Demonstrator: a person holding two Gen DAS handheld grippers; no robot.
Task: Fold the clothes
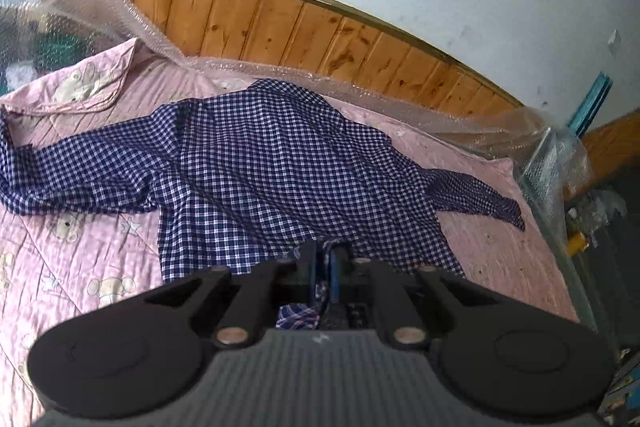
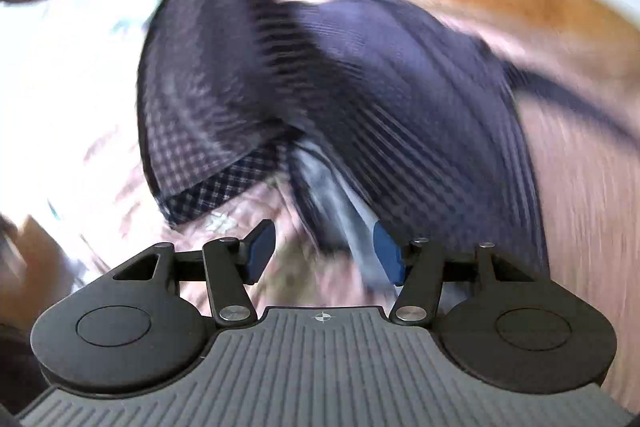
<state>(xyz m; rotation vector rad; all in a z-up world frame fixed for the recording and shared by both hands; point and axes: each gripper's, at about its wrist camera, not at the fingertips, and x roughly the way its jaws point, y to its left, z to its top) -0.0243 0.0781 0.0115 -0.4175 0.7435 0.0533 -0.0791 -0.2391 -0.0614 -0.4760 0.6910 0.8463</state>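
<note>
Nearest the lens in the left wrist view: left gripper (image 1: 323,259), jaws pressed together on the lower hem of the checked shirt (image 1: 256,163), a fold of the same cloth pinched through between them at bottom centre. Beyond that, spread across the middle of the frame on the pink quilt (image 1: 80,267) of the bed, collar end toward the wooden headboard (image 1: 280,23) at the top, one sleeve trailing to the left edge, the other to the right. Probably pinned at the hem so the body stays taut and flat for a fold.

Right wrist view badly smeared by motion. Right gripper (image 2: 324,255) at lower centre, jaws spread wide, nothing between the blue pads (image 2: 260,251); right pad close against a pale strip at the shirt's edge, touching or just beside it, hard to tell through the blur. Shirt cloth raised in a hump across the centre and upper left of that frame. Seemingly opened ready to take an edge, or just let go of one; no telling which.
</note>
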